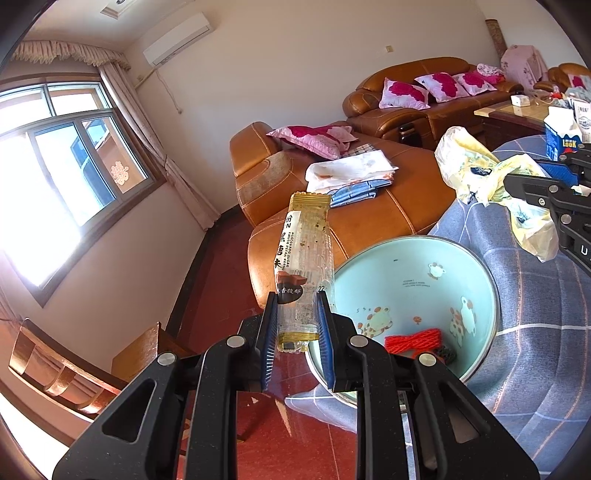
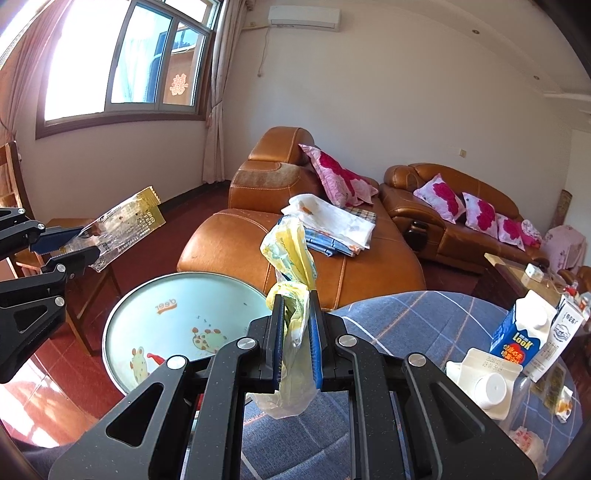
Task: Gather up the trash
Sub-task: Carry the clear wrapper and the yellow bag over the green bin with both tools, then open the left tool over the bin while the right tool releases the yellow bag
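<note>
The left gripper pinches a wrapper, the right gripper pinches a yellow bag, and both probably drop next into the bowl just below.

Each fisheye sits just behind its own hand-held gripper, angled slightly downward over the table edge. Both face the orange sofa and window, sharing the pale-blue basin close below.

I am in a home's living room — brown leather sofas with pink floral pillows, a curtained window, a wall air conditioner — and before me a table under a blue checked cloth.
</note>
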